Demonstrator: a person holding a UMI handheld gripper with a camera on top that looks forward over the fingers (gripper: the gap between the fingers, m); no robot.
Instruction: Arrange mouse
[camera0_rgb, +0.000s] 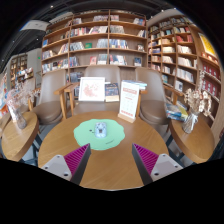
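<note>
A small light-coloured mouse (101, 129) lies on a green mouse mat (101, 135) near the middle of a round wooden table (105, 165). My gripper (108, 160) hovers over the near part of the table, with the mat just beyond its fingertips. Its fingers (65, 160) stand wide apart with magenta pads showing, and nothing is between them.
A white sign (92, 89) and a leaning white board (129, 101) stand at the table's far edge. Chairs (152, 100) ring the table. Smaller tables sit to the left (18, 135) and right (192, 140). Bookshelves (100, 45) fill the back wall.
</note>
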